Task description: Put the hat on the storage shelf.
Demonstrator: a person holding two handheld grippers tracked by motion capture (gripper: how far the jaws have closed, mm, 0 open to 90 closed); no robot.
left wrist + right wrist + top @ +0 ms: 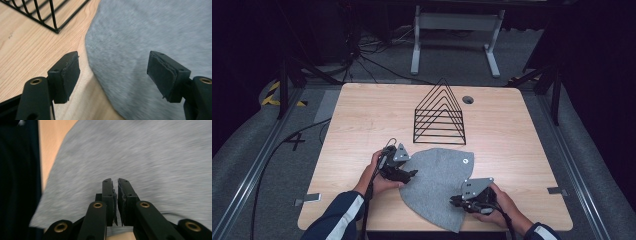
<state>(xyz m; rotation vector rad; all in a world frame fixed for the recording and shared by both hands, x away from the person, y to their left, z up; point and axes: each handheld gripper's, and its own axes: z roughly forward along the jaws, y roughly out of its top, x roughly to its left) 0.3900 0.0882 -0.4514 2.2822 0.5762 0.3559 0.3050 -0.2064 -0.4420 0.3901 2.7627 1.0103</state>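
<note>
While the grey hat (437,187) is lying flat at the table's (362,125) near edge, we are hovering the left gripper (410,174) gaping over its rim and the right gripper (454,201) nearly closed, empty, above it.

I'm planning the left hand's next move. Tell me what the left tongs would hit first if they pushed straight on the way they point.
Most likely the grey knit hat: the left tongs stand open astride its edge, just above the table. The black wire rack lies off to the side. Their height above the fabric is unclear.
</note>
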